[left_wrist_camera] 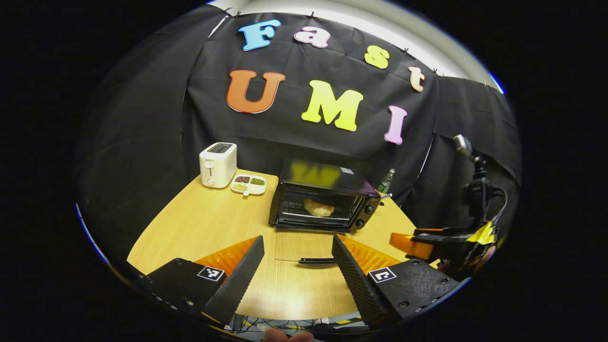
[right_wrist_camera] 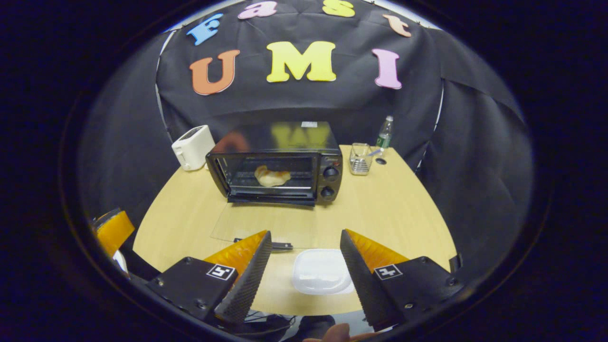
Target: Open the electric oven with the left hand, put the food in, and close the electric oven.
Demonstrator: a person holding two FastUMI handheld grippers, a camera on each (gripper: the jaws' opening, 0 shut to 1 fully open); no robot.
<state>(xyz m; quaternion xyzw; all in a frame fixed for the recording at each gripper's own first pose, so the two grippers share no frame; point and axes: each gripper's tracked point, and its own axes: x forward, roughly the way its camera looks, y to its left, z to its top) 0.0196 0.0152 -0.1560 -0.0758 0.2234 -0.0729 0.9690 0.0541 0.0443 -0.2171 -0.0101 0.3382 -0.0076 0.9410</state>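
Left black two-finger gripper with orange-backed ribbed fingers (left_wrist_camera: pixel 297 266): jaws spread wide, gripping nothing. Right black-and-orange two-finger gripper (right_wrist_camera: pixel 305 270): jaws equally wide apart, empty, level with left.

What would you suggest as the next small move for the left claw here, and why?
Probably bring the left claw forward under the door handle and lift it shut: the oven door lies flat open, the food is already inside, and both claws are open and empty.
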